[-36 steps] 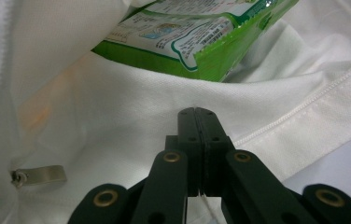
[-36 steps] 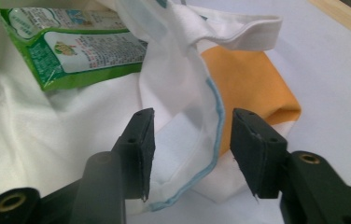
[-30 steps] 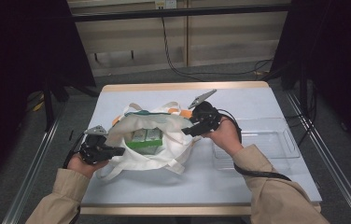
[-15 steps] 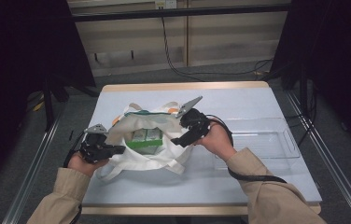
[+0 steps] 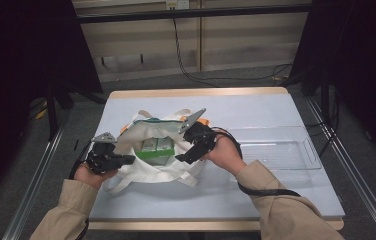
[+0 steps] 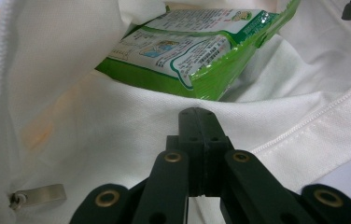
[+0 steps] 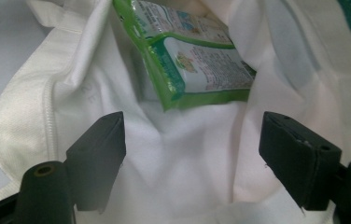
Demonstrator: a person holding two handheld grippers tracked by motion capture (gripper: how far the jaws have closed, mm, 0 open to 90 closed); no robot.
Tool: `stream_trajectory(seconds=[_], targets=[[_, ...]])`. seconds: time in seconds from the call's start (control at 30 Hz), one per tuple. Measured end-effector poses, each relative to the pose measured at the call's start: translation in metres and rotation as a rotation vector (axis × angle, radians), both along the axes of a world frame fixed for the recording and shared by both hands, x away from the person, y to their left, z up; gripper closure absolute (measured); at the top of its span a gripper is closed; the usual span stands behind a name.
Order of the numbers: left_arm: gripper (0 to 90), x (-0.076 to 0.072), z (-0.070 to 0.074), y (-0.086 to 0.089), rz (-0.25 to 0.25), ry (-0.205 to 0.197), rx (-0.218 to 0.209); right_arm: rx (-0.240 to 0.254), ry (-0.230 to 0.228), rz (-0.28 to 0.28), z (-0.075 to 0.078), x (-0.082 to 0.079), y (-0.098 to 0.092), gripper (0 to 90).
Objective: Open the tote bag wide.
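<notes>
Right gripper [image 7: 190,158]: moved over bag [image 7: 183,154], jaws just opened wide, empty, packet [image 7: 197,70] ahead; retrieval pending. Left gripper [image 6: 200,140]: clamped on bag rim.

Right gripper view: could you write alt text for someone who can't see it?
Two black jaws of the right gripper stand wide apart above the open mouth of a white cloth bag. Inside the bag lies a green snack packet.

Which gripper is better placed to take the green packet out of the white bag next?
The right gripper, I think. Its jaws stand open over the bag's mouth, aimed at the green packet. The left gripper is shut on the edge of the white bag, apparently holding it open.
</notes>
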State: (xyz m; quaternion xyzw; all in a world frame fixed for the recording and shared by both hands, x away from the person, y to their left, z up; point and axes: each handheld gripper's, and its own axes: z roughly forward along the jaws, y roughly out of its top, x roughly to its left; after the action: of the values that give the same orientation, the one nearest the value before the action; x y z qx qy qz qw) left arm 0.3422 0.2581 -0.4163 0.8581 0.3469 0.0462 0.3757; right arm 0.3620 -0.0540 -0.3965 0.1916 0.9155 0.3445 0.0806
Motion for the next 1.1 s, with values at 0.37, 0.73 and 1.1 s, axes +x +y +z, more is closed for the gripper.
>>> stream_trajectory(seconds=[0.37, 0.73, 1.1], targets=[[90.0, 0.0, 0.0, 0.0, -0.002, -0.002, -0.005, -0.023, -0.016, 0.055, 0.0, -0.001, 0.016, 22.0], [90.0, 0.0, 0.002, -0.001, -0.001, -0.007, 0.001, -0.053, -0.037, 0.076, -0.005, 0.001, 0.026, 31.6], [90.0, 0.0, 0.001, 0.0, -0.004, -0.011, -0.004, -0.085, -0.046, 0.098, -0.01, 0.006, 0.042, 43.2]])
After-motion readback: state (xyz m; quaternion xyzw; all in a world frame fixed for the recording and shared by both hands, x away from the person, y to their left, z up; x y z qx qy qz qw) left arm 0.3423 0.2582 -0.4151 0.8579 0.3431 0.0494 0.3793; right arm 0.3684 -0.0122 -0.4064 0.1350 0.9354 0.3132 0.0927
